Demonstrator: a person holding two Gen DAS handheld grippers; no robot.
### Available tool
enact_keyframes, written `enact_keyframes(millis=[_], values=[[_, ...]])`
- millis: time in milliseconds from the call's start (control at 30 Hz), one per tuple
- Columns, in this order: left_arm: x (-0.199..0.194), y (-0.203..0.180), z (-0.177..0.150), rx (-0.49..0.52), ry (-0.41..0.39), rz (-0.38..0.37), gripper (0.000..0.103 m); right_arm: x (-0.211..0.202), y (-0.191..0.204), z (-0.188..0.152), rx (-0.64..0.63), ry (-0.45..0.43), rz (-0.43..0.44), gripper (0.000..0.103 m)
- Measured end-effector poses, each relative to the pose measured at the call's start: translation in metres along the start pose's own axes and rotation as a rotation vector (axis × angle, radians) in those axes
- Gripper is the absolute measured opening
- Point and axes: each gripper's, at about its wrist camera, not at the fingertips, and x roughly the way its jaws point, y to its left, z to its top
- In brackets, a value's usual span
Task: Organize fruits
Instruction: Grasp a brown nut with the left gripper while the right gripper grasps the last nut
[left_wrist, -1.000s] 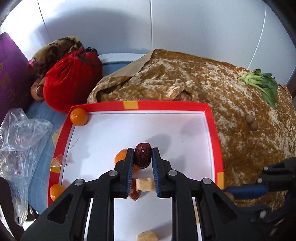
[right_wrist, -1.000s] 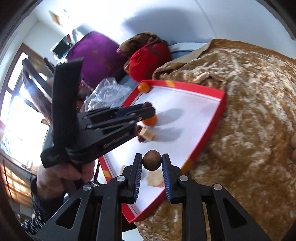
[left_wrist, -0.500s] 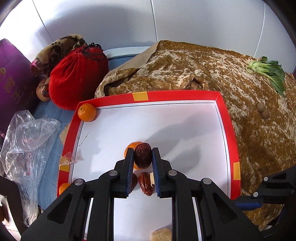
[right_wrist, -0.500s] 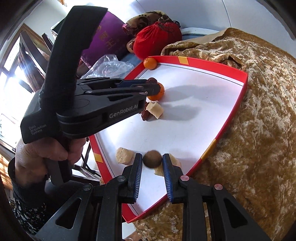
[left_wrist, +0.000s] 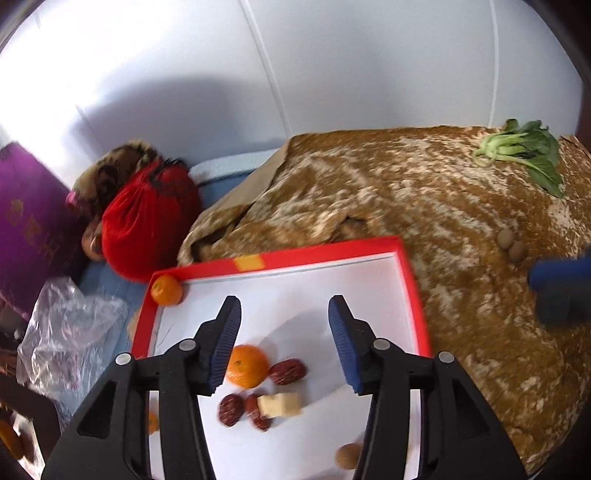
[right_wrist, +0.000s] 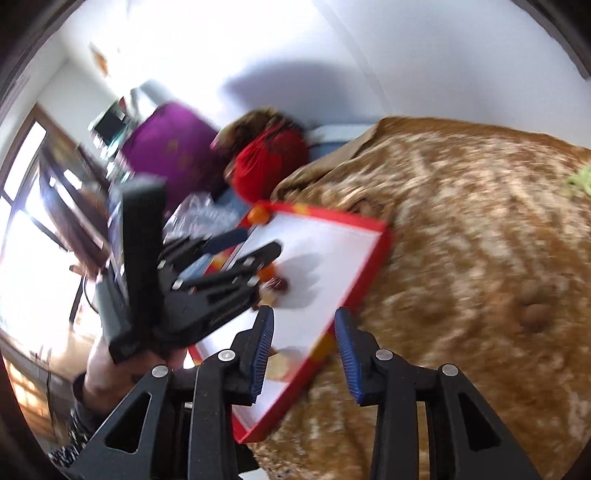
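A red-rimmed white tray (left_wrist: 280, 259) lies on a brown cloth. On it sit an orange (left_wrist: 246, 365), three red dates (left_wrist: 287, 371), a beige cube (left_wrist: 279, 404) and a brown round fruit (left_wrist: 349, 456); a second orange (left_wrist: 166, 290) sits in the far left corner. My left gripper (left_wrist: 283, 301) hovers over the tray, its jaws opening with nothing between them. My right gripper (right_wrist: 304, 312) hangs over the tray's right rim (right_wrist: 380, 251), jaws also opening and empty. Two more brown fruits (left_wrist: 511, 245) rest on the cloth to the right.
A red drawstring bag (left_wrist: 147, 225) and a crumpled plastic bag (left_wrist: 66, 332) lie left of the tray. A green leafy vegetable (left_wrist: 524, 151) lies at the cloth's far right. A hand (right_wrist: 110, 369) holds the left gripper (right_wrist: 263, 239). A white wall stands behind.
Both grippers have opened: the left let go of a red date beside the orange, the right let go of a brown fruit on the tray. Both pulled back and up.
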Motion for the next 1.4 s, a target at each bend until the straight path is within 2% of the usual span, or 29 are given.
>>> enact_keyframes(millis=[133, 267, 400, 500, 767, 1000, 1167, 1233, 1400], values=[[0.001, -0.037, 0.011, 0.076, -0.015, -0.016, 0.052, -0.035, -0.046, 0.011, 0.109, -0.062, -0.049, 0.04], [0.004, -0.071, 0.019, 0.124, -0.014, -0.072, 0.054, -0.06, -0.09, 0.014, 0.202, -0.072, -0.113, 0.041], [0.006, -0.099, 0.026, 0.153, -0.007, -0.122, 0.057, -0.069, -0.13, 0.008, 0.297, -0.035, -0.172, 0.041], [0.012, -0.116, 0.029, 0.168, 0.011, -0.129, 0.058, -0.06, -0.149, 0.003, 0.342, 0.011, -0.207, 0.041], [0.02, -0.128, 0.023, 0.208, 0.053, -0.118, 0.058, -0.025, -0.162, 0.003, 0.373, 0.089, -0.236, 0.041], [0.018, -0.116, 0.021, 0.202, 0.049, -0.116, 0.058, 0.001, -0.165, 0.002, 0.373, 0.123, -0.322, 0.041], [0.019, -0.118, 0.021, 0.208, 0.05, -0.142, 0.058, 0.008, -0.164, 0.004, 0.355, 0.119, -0.356, 0.037], [0.019, -0.12, 0.023, 0.205, 0.042, -0.165, 0.058, 0.007, -0.164, 0.003, 0.354, 0.122, -0.368, 0.028], [0.026, -0.137, 0.032, 0.204, 0.037, -0.245, 0.058, -0.021, -0.178, -0.002, 0.433, 0.099, -0.284, 0.028]])
